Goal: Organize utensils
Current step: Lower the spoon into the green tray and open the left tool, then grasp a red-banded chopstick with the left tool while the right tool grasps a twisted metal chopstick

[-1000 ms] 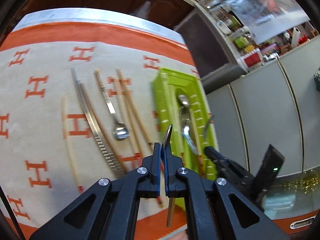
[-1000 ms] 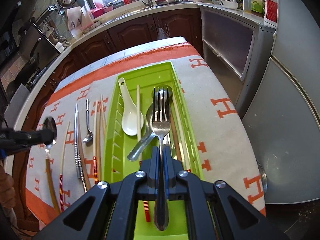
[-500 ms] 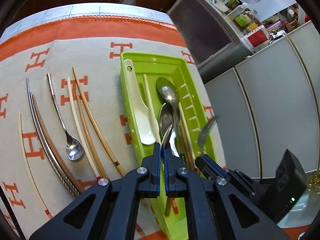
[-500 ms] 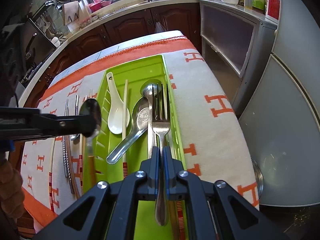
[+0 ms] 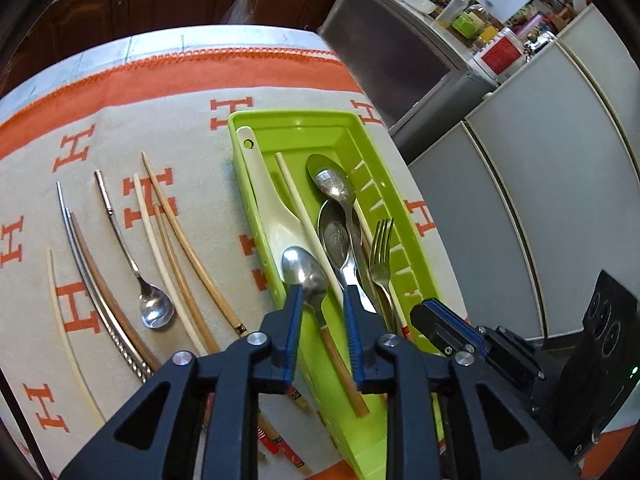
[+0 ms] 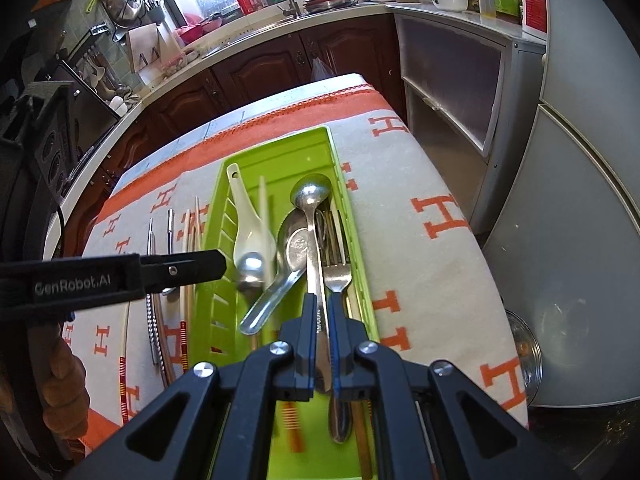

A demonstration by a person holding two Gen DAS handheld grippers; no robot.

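A green tray [image 5: 292,114] [image 6: 276,148] on the orange-and-cream cloth holds a white ceramic spoon [image 5: 264,196], several metal spoons and a chopstick. My left gripper [image 5: 322,296] hangs over the tray's near left part and its jaws are opening. A wooden-handled metal spoon [image 5: 304,270] lies loose between them, blurred in the right wrist view [image 6: 250,266]. My right gripper [image 6: 323,312] is shut on the fork [image 6: 338,276] over the tray's right side, and shows as a dark tip [image 5: 424,316] in the left wrist view.
Left of the tray on the cloth [image 5: 100,128] lie a small metal spoon [image 5: 156,312], several chopsticks [image 5: 180,240] and a curved metal piece [image 5: 92,280]. The table ends just right of the tray, with grey cabinets [image 5: 540,200] beyond. A hand [image 6: 64,392] grips the left tool.
The left gripper came right from over the cloth to over the tray, and its jaws have parted from the wooden-handled spoon, whose bowl now faces up. The right gripper has kept still with the fork.
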